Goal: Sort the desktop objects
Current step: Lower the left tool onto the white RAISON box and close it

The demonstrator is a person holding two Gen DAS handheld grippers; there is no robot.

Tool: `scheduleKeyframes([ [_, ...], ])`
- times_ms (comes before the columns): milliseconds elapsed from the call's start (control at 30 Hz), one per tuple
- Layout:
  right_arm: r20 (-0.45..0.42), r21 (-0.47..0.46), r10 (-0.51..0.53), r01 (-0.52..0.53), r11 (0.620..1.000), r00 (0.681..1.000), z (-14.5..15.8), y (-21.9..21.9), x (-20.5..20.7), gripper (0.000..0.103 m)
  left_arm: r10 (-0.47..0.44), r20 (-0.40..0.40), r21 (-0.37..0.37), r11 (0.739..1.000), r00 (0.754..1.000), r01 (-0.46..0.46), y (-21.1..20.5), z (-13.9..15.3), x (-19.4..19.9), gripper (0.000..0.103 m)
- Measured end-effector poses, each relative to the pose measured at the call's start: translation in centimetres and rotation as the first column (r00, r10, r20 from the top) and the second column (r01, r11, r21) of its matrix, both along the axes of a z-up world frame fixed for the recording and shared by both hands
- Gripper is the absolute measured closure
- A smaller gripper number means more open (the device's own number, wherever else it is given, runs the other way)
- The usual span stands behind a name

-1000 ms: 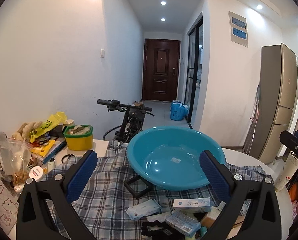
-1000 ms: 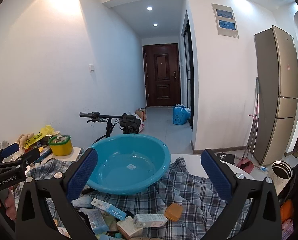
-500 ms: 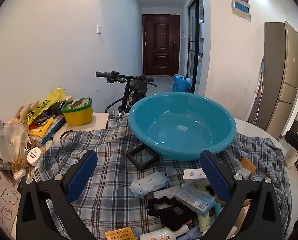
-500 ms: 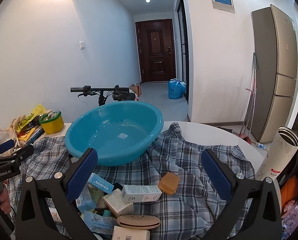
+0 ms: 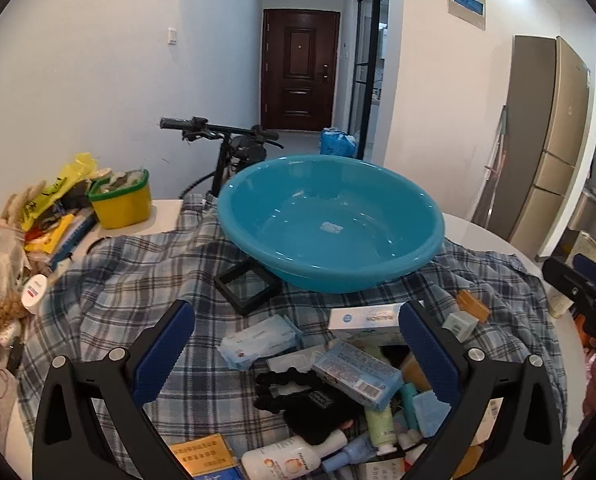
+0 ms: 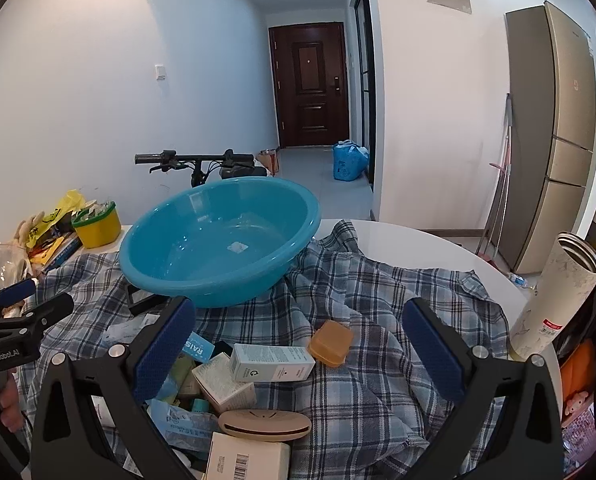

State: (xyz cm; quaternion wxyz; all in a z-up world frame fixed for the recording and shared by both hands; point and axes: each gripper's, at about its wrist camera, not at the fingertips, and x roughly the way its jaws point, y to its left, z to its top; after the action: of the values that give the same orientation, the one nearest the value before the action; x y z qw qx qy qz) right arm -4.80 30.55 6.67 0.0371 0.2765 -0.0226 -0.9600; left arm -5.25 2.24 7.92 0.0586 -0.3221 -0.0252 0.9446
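Note:
A large empty blue basin (image 5: pixel 329 224) (image 6: pixel 218 240) stands on a plaid cloth (image 5: pixel 130 280) (image 6: pixel 357 280) over a round white table. In front of it lies a heap of small items: boxes, tubes, a white bottle (image 5: pixel 286 456), a black hair tie (image 5: pixel 294 380), a white box (image 6: pixel 272 362), an orange case (image 6: pixel 329 342), a beige oval case (image 6: pixel 264 424). My left gripper (image 5: pixel 296 344) hangs open above the heap, holding nothing. My right gripper (image 6: pixel 298 344) is open over the boxes, also holding nothing. Each gripper shows at the edge of the other's view.
A yellow tub with a green rim (image 5: pixel 122 200) and bags and packets (image 5: pixel 38 220) crowd the table's left side. A tall steel flask (image 6: pixel 553 300) stands at the right edge. A black frame (image 5: pixel 248 286) lies under the basin. A scooter handlebar (image 5: pixel 218 128) stands behind the table.
Both grippers have tilted downward and come lower over the table, so the heap of small items now fills the lower part of each view. Their jaws stay open.

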Motion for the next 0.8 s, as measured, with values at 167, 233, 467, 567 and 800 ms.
scheduleKeyframes([
  [167, 0.022, 0.011, 0.011, -0.011, 1.000, 1.000, -0.7, -0.3, -0.1, 0.000, -0.110, 0.073, 0.132, 0.986, 0.991, 0.100, 0.6, -1.5, -0.8, 0.000],
  [233, 0.031, 0.018, 0.011, -0.011, 1.000, 0.999, -1.0, -0.3, -0.2, 0.000, -0.156, 0.081, 0.152, 0.978, 0.984, 0.143, 1.2, -2.1, -1.1, 0.000],
  [467, 0.001, -0.040, -0.003, 0.003, 0.999, 1.000, -1.1, 0.9, 0.0, 0.000, -0.276, 0.117, 0.234, 0.941, 0.954, 0.243, 2.6, -4.2, -2.9, 0.000],
  [567, 0.021, -0.029, 0.014, -0.013, 0.999, 1.000, -1.7, 0.7, -0.1, 0.000, -0.276, 0.152, 0.228, 0.944, 0.949, 0.238, 2.9, -5.2, -4.0, 0.000],
  [800, 0.078, 0.018, 0.057, -0.059, 0.998, 0.995, -3.9, -0.3, -0.3, 0.000, -0.318, 0.175, 0.279, 0.924, 0.932, 0.263, 3.2, -6.9, -5.8, 0.000],
])
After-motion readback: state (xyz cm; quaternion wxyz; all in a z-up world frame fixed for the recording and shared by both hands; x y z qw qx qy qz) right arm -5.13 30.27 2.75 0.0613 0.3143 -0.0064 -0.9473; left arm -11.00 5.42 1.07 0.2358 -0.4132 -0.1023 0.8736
